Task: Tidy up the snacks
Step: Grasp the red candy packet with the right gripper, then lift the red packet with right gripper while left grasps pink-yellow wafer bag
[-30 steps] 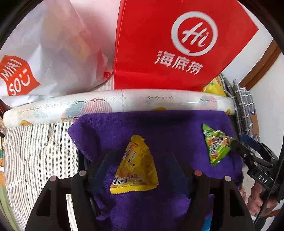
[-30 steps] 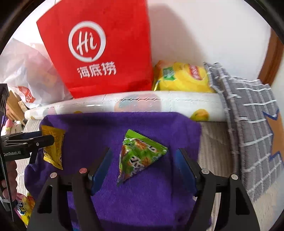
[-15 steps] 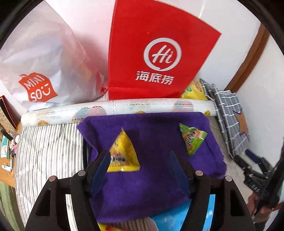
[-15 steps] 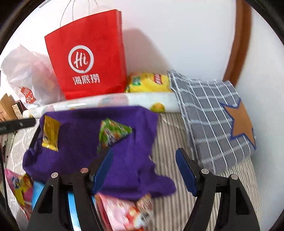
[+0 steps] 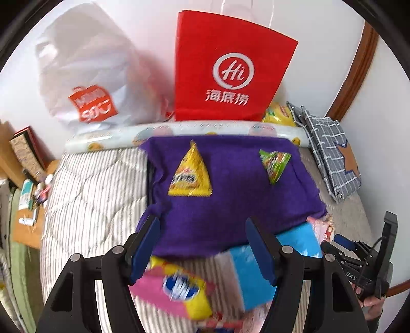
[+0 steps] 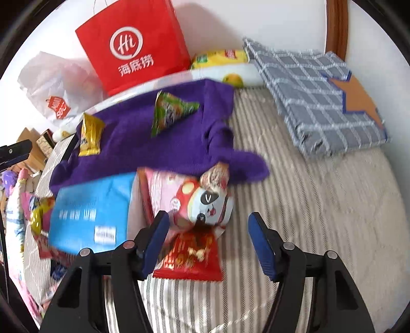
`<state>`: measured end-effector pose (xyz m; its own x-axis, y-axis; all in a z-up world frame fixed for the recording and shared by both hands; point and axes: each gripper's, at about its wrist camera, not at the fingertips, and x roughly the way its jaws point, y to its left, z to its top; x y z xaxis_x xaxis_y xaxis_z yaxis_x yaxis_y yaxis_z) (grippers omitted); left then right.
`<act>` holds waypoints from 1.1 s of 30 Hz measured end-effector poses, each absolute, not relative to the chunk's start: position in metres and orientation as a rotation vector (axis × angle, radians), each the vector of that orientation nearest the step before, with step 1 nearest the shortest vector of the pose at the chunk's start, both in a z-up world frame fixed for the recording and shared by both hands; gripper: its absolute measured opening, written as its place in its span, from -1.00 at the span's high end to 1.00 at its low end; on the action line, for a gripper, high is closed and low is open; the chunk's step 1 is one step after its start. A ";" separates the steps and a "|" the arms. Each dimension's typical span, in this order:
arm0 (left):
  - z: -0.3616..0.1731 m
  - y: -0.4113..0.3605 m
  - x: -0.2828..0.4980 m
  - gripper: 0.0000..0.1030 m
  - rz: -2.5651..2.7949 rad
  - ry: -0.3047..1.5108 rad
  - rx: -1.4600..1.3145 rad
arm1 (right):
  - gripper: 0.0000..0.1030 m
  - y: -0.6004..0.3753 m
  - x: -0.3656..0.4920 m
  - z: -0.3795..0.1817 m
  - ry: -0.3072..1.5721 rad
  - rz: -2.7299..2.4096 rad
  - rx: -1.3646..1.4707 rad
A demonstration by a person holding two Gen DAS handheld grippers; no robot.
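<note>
This looks like a bedroom in a home: a bed with a striped quilt (image 6: 294, 205), a folded checked blanket (image 6: 320, 102), shopping bags (image 5: 230, 69) against the white wall (image 6: 256, 23), and a cluttered bedside surface (image 5: 28, 194).

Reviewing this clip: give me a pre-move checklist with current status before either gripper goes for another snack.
1. Left gripper open, empty: ok.
2. Right gripper open, empty: ok.
3. Yellow triangular snack packet resting on purple towel: ok.
4. Green triangular snack packet on the towel, apart from the yellow one: ok.
5. Red snack bag between right fingers, unobstructed: ok.
6. Blue flat packet free of the towel: not ok, partly covered.
</note>
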<state>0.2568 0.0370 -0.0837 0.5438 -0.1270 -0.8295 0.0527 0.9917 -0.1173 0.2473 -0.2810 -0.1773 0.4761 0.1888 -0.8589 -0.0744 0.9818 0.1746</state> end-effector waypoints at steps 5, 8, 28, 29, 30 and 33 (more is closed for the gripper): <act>-0.085 0.049 0.232 -0.31 -0.064 0.988 -0.095 | 0.10 -0.271 0.239 -0.196 1.116 0.174 0.055; -0.090 0.053 0.220 -0.31 -0.054 0.995 -0.105 | 0.20 -0.270 0.230 -0.195 1.097 0.166 0.015; -0.112 0.038 0.175 -0.31 -0.126 1.016 -0.118 | 0.20 -0.287 0.165 -0.163 1.023 0.098 0.038; -0.112 0.038 0.174 -0.31 -0.126 1.016 -0.118 | 0.20 -0.287 0.164 -0.163 1.021 0.098 0.038; -0.113 0.039 0.173 -0.31 -0.122 1.016 -0.119 | 0.20 -0.287 0.164 -0.163 1.019 0.098 0.037; -0.114 0.044 0.169 -0.32 -0.113 1.016 -0.127 | 0.20 -0.286 0.164 -0.167 1.019 0.100 0.040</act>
<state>0.1694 0.0436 -0.1145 0.5217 -0.1526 -0.8393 0.0348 0.9869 -0.1577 0.1636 -0.2856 -0.1669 0.5205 0.1020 -0.8477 -0.0646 0.9947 0.0800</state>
